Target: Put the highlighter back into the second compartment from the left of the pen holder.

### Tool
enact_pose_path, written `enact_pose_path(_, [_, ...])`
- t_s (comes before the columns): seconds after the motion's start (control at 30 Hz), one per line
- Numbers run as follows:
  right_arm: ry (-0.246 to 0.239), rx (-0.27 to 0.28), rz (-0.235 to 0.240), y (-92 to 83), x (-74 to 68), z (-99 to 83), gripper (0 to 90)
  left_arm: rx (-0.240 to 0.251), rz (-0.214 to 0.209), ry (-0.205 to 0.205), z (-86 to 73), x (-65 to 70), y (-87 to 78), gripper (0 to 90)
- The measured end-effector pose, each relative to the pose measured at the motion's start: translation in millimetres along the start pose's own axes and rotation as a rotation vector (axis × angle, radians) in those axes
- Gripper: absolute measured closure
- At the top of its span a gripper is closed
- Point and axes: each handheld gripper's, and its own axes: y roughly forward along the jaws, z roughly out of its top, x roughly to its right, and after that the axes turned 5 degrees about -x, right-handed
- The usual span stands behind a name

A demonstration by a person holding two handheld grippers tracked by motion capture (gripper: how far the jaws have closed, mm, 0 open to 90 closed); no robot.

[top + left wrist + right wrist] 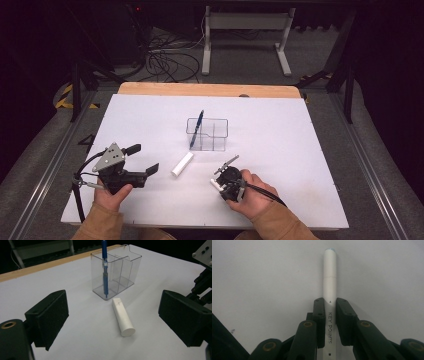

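Note:
My right gripper (330,312) points down at the white tabletop and is shut on a white marker (330,277) printed "KEY POINTS", which lies lengthwise between the pads. In the high view this gripper (222,181) sits at the table's front, right of centre, with the marker's end (215,184) poking out. My left gripper (142,159) is at the front left, open wide with nothing between its fingers, facing a white cylinder (182,164) that lies on the table. That cylinder (123,317) rests just ahead of the left gripper (115,312).
A clear divided box (207,134) stands at the table's centre, with a blue pen (196,129) upright in its left compartment; the box (120,272) and the pen (105,270) lie just beyond the cylinder. The table's wooden far edge (210,90) is behind.

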Motion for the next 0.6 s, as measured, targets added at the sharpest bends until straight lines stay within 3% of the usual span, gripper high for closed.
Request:
enact_pose_path(0.27, [-0.012,0.0,-0.003,-0.7,-0.4,0.3,79.0,0.003,0.001,-0.001,0.1,-0.1,0.0,10.3])
enact_pose_path(0.6, [-0.013,0.053,-0.011,-12.7,2.5,0.2,79.0,0.002,0.0,-0.005,0.0,0.4,0.0,10.3])
